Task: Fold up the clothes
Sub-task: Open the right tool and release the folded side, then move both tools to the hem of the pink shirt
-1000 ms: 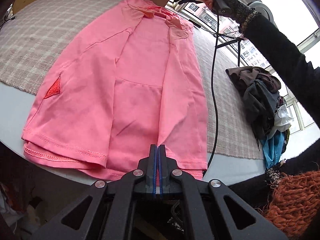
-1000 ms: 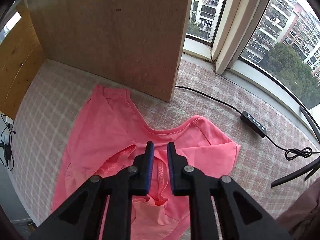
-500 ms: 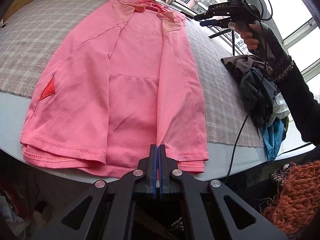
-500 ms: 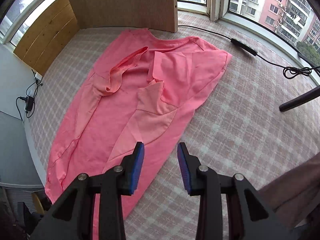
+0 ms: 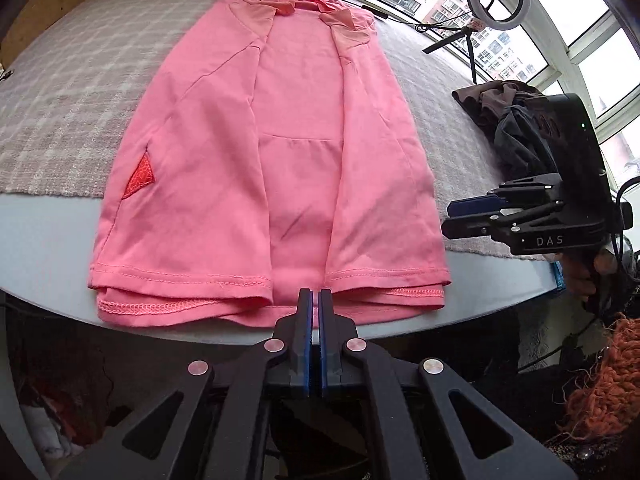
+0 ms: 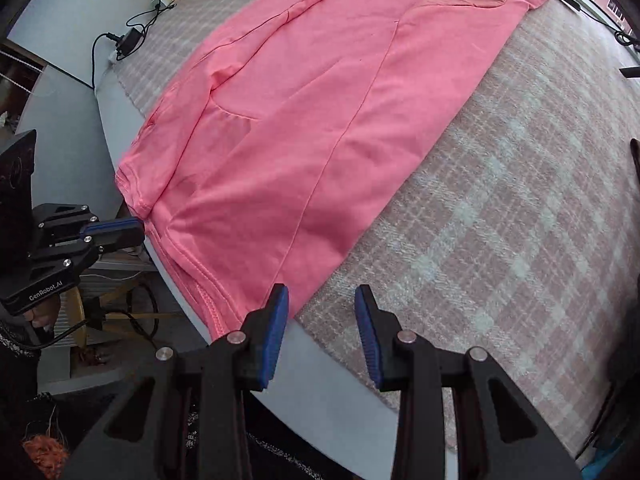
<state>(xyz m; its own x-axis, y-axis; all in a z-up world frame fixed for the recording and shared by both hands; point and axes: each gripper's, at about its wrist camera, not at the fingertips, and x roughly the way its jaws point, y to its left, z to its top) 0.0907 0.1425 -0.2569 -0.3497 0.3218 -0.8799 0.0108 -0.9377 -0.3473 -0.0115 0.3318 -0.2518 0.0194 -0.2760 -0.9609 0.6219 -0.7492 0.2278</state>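
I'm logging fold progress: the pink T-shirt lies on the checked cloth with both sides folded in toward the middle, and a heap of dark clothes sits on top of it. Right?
Not quite. The pink T-shirt does lie on the checked cloth with both sides folded in, but the heap of dark clothes sits apart from it, off to the side on the cloth near the window. The left wrist view shows this.

The pink shirt's (image 6: 320, 120) collar is cut off by the right wrist view's top edge.
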